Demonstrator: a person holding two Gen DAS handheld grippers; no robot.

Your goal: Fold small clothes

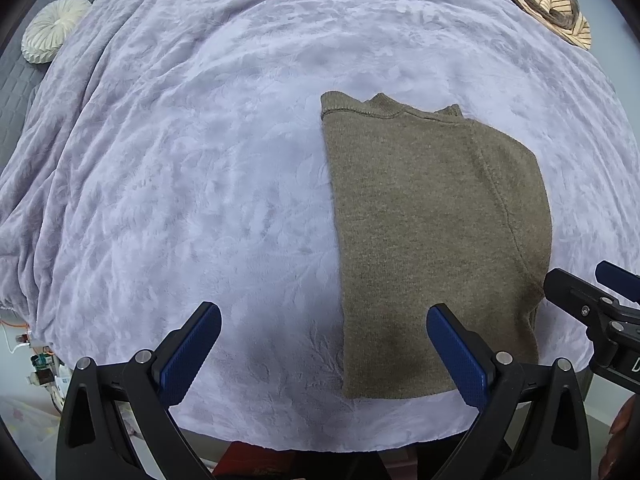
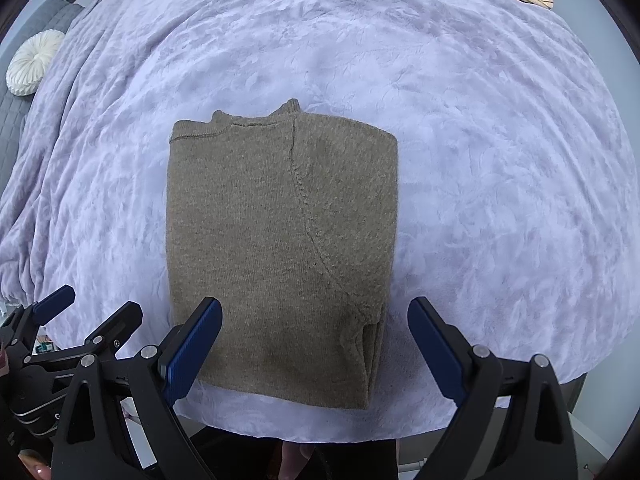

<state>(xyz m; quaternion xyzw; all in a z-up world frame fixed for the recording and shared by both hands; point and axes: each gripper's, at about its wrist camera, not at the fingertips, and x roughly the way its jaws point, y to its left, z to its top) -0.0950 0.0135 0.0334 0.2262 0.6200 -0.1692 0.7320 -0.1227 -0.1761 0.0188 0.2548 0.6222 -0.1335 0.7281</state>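
On lilac blanket point(image 2: 480, 160) — folded brown sweater point(image 2: 280, 240); left gripper point(image 1: 324, 344), right gripper point(image 2: 316, 340) jaws wide open, empty.

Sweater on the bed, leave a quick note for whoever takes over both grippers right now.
Left gripper: open, empty, near the sweater's lower left edge.
Right gripper: open, empty, at its lower right edge.
Brown sweater: flat on the lilac blanket, sleeves tucked in, a narrow rectangle.
Done: side folds.
Left: probably fold hem up to collar. More clothes lie at the far corner.
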